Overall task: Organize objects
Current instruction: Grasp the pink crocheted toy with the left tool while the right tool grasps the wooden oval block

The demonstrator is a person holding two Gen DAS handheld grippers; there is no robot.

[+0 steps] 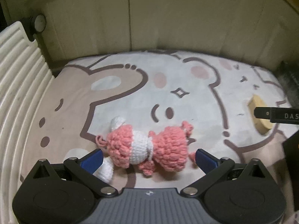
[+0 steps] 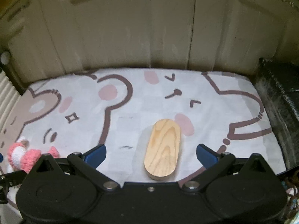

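A pink and white crochet toy (image 1: pixel 149 149) lies on the bear-print cloth (image 1: pixel 186 93). My left gripper (image 1: pixel 149 159) is open, its blue pads on either side of the toy and not touching it. The toy also shows at the left edge of the right wrist view (image 2: pixel 24 155). An oval wooden block (image 2: pixel 162 149) lies flat on the cloth between the open fingers of my right gripper (image 2: pixel 151 155), apart from both pads. The block also shows at the right of the left wrist view (image 1: pixel 259 119), partly hidden by the right gripper's finger (image 1: pixel 271 114).
Cream cabinet doors (image 1: pixel 130 18) stand behind the cloth. A white ribbed board (image 1: pixel 20 78) leans at the left. A dark object (image 2: pixel 276 97) sits at the cloth's right edge.
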